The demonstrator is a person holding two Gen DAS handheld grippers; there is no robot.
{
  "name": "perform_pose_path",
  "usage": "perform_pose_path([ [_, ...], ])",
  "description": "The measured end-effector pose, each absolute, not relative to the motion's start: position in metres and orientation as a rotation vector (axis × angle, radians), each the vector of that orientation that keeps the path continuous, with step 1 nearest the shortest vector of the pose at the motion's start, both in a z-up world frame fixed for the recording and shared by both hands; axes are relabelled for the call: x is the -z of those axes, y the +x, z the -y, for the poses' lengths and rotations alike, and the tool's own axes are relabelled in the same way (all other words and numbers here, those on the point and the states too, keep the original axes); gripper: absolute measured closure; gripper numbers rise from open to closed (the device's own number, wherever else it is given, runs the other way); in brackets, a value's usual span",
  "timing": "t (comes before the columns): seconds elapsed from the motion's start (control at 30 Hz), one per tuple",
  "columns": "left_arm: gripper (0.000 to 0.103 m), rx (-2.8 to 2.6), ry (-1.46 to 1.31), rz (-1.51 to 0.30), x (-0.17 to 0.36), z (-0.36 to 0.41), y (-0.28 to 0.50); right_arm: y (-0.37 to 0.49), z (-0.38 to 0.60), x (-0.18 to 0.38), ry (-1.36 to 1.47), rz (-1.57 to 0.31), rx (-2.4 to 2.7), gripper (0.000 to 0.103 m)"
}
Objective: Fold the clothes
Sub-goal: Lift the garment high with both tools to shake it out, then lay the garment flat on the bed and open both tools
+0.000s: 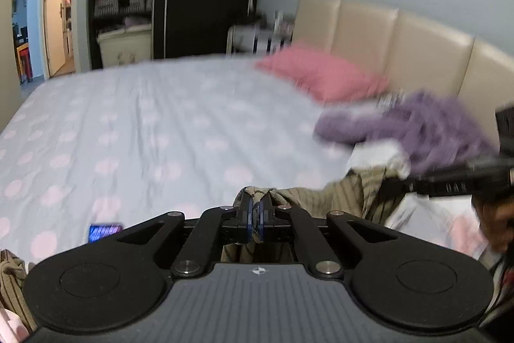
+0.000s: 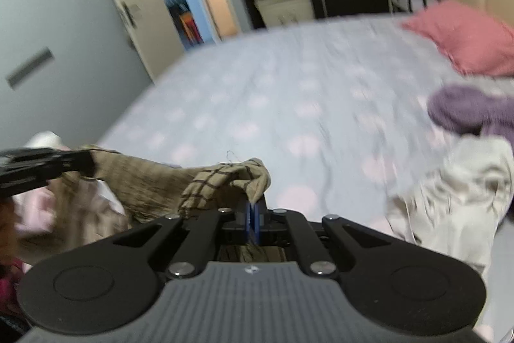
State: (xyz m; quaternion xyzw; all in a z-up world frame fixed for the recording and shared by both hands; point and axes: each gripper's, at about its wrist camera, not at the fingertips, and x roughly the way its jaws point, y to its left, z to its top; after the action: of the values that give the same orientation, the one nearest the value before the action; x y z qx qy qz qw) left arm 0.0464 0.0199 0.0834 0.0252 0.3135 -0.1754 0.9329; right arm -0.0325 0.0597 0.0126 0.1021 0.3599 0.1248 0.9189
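Nearest the lens: left gripper [image 1: 256,216], jaws nearly together, pinched on a bunched edge of the tan checked garment [image 1: 324,198]. Same on the other side: right gripper [image 2: 253,214], jaws narrow, clamped on another edge of that tan cloth [image 2: 221,179], dark check lines plain to see there. Stretched between the two tools, slack in the middle, with more fabric hanging below each gripper and out of view. Held over the near edge of the bed sheet [image 1: 160,124], pale blue with pink dots; touching the sheet or still clear of it, cannot tell through the blur.

Judged progress: early. No fold visible in the tan garment yet, only a two-point hold, probably ahead of laying it flat. Wide bare sheet ahead, room enough for spreading.

Still waiting: purple garment [image 1: 417,124], crumpled near the pink pillow [image 1: 324,76], and a cream garment [image 2: 456,182] heaped just beside it at the right. No folded stack anywhere in either view. Small phone-like screen [image 1: 105,231] lying on the sheet by the left tool, worth avoiding when spreading.

Left to do, by this reading: lay flat, smooth, fold, then the other two pieces.
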Motion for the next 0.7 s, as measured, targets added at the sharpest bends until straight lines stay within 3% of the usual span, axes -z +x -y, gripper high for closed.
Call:
perform_pose_path([
  [0.1,0.088,0.331,0.102,-0.687,-0.070,-0.019,0.047,-0.018,-0.066,0.017,0.167,-0.821,-0.230,0.091],
  [0.23,0.064,0.305,0.158,-0.717,-0.069,-0.019,0.044,-0.012,-0.070,0.045,0.088,-0.898,-0.206,0.065],
  [0.43,0.064,0.406,0.173,-0.785,-0.049,-0.015,0.021,-0.031,-0.078,0.034,-0.090,-0.818,-0.253,0.060],
  [0.7,0.064,0.673,0.310,-0.942,0.007,0.039,-0.032,-0.058,-0.113,0.062,-0.238,-0.966,-0.574,0.063],
])
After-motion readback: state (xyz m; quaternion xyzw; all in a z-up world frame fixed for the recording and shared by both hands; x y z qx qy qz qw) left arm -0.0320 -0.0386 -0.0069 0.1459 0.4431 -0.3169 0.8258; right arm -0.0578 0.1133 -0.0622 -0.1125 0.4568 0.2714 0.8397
